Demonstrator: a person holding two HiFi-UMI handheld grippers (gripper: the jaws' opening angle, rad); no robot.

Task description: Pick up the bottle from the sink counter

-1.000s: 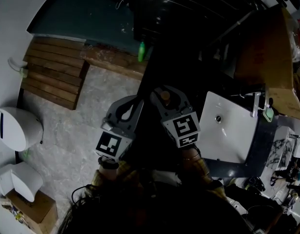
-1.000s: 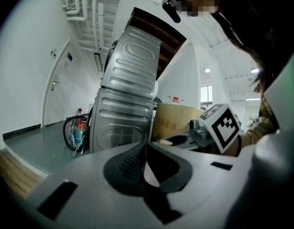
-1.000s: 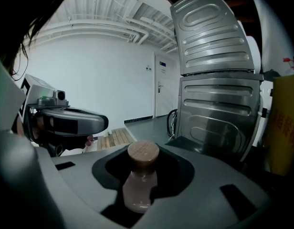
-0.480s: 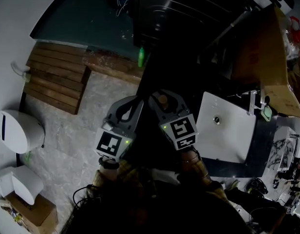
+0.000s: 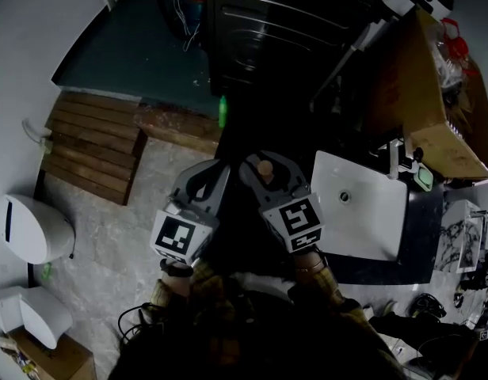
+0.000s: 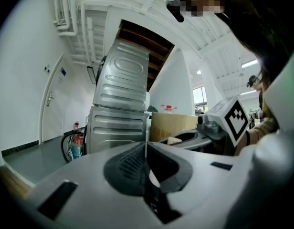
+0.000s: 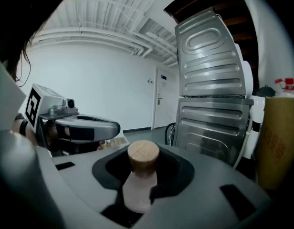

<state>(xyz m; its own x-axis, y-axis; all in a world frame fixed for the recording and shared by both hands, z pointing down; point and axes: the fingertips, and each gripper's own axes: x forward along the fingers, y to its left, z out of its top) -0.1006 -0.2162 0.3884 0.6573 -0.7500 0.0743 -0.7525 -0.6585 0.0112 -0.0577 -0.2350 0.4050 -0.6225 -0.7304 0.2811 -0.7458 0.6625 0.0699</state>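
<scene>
A small pale bottle (image 7: 137, 187) with a round wooden cap (image 7: 143, 154) stands up between the jaws of my right gripper (image 7: 140, 194), which is shut on its body. In the head view the cap (image 5: 264, 167) shows at the tip of the right gripper (image 5: 265, 171), held in the air left of the white sink (image 5: 363, 228). My left gripper (image 5: 206, 182) hangs close beside it on the left. In the left gripper view its jaws (image 6: 146, 152) meet in a thin line with nothing between them.
Stacked grey metal machines (image 5: 280, 22) rise straight ahead, also visible as the machines (image 7: 211, 104). A cardboard box (image 5: 422, 93) sits above the sink at the right. Wooden slats (image 5: 89, 145), a white toilet (image 5: 30, 228) and a small green bottle (image 5: 223, 111) are on the floor at the left.
Both grippers stay side by side with the bottle in the right one. The head view has swung: sink and box slid left, more of the machines shows.
</scene>
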